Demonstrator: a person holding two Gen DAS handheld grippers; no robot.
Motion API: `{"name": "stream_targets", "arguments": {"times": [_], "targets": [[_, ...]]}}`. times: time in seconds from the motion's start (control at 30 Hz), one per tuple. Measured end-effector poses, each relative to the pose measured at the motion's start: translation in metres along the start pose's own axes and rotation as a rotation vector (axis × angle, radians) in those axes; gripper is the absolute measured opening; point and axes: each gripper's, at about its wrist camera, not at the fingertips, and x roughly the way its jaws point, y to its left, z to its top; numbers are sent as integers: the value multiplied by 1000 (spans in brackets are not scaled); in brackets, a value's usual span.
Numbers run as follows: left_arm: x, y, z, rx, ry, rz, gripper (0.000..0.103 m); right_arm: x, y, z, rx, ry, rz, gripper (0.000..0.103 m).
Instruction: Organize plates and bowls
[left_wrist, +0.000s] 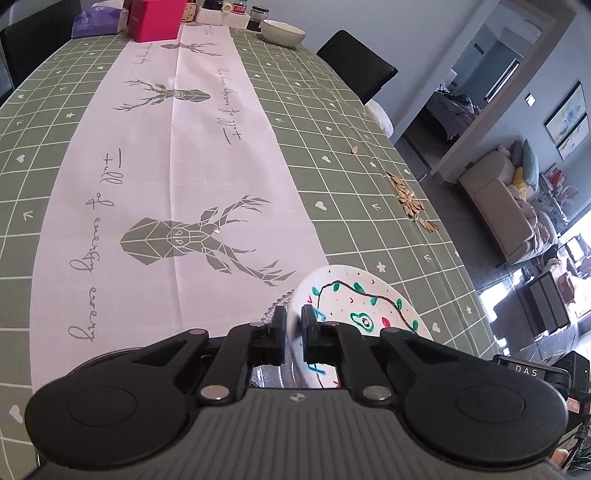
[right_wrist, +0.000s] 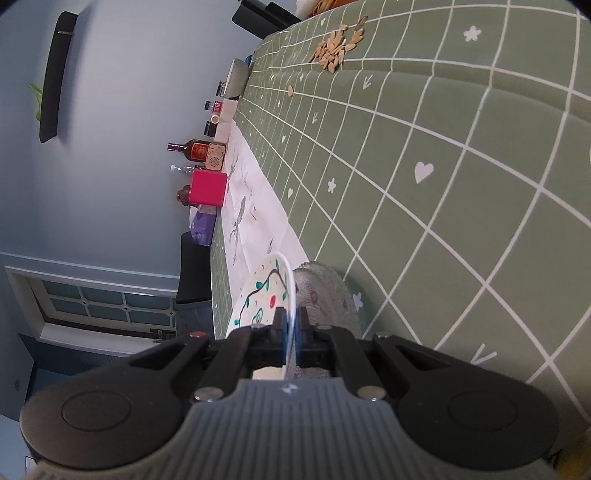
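A white plate painted with green leaves and an avocado (left_wrist: 364, 295) is held tilted just above the green checked tablecloth. My left gripper (left_wrist: 294, 317) is shut on its near rim. In the right wrist view the same plate (right_wrist: 267, 291) shows edge-on, and my right gripper (right_wrist: 291, 319) is shut on its rim too. A clear patterned glass plate (right_wrist: 325, 295) lies on the cloth right beneath it; its beaded edge peeks out in the left wrist view (left_wrist: 277, 301). A pale bowl (left_wrist: 283, 31) stands at the table's far end, also in the right wrist view (right_wrist: 236, 75).
A white deer-print runner (left_wrist: 177, 166) crosses the table. Scattered seeds (left_wrist: 410, 199) lie near the right edge. A pink box (left_wrist: 155, 18), tissue pack, jars and bottles (right_wrist: 195, 149) crowd the far end. Black chairs (left_wrist: 358, 62) stand at the sides.
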Motion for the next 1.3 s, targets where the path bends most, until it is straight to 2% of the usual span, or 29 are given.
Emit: {"name": "stream_targets", "arguments": {"times": [0.23,0.47,0.63,0.77,0.9,1.13,1.23,1.3], "targets": [[4,-9,-2,76,5,71,5,8,-12,1,71,14,4,1],[4,-4,0,52,19,51,3,10,-17,3,91,0,-9,5],[3,-2,1,29,20,36,3,11,-12,3,41,-25,-27,5],[0,1,2,0,22,7,3,12,0,0,-57,-27,-78,3],[-7,-2,3,14,-7,34,3,15,14,-6,-166,-31,-127,2],[-17,-2,5,13,-28,26,3,25,40,-18,-406,-46,-269,7],[-18,0,5,14,-22,23,3,26,44,-21,-450,-60,-297,10],[-18,3,6,-7,-5,-24,3,27,46,-22,-440,-62,-312,11]]}}
